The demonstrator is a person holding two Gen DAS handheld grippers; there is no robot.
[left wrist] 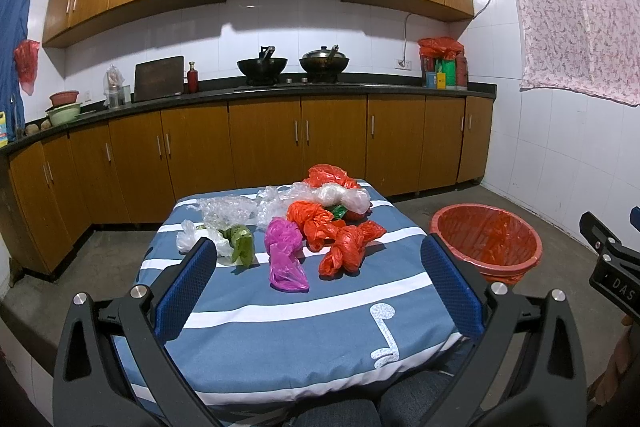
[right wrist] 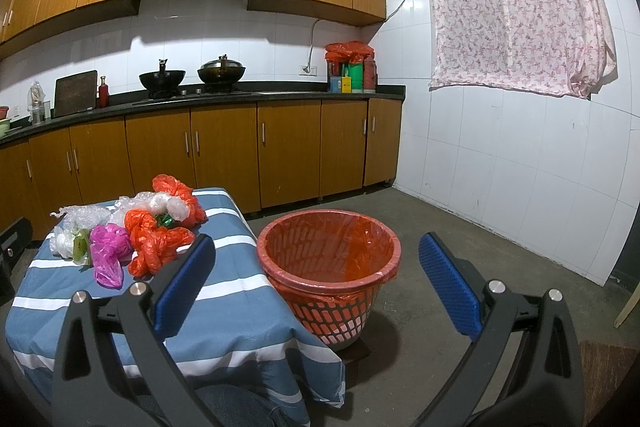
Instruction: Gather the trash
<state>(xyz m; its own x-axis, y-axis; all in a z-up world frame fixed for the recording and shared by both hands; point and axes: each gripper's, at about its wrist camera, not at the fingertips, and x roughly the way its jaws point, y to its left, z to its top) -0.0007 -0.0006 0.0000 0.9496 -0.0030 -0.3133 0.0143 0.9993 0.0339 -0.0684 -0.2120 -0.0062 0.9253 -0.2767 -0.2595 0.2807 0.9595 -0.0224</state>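
Crumpled plastic bags lie heaped on a small table (left wrist: 248,311) draped in a blue cloth with white stripes — knotted orange bags (left wrist: 340,239), a glossy magenta bag (left wrist: 286,253), a green bag (left wrist: 242,245) and clear bubble wrap (left wrist: 228,211), all ahead of the left gripper (left wrist: 316,267), whose ribbed blue fingers (left wrist: 188,283) stand spread wide, holding nothing. The right gripper (right wrist: 316,271) is likewise spread and empty; between its fingers, on the concrete floor beside the table, sits a round orange lattice basket (right wrist: 328,311) lined with a thin orange bag — nothing visible inside.

White tiled walls (right wrist: 500,167), wooden cabinets (left wrist: 264,143), concrete floor (right wrist: 440,227), floral curtain (right wrist: 512,3)
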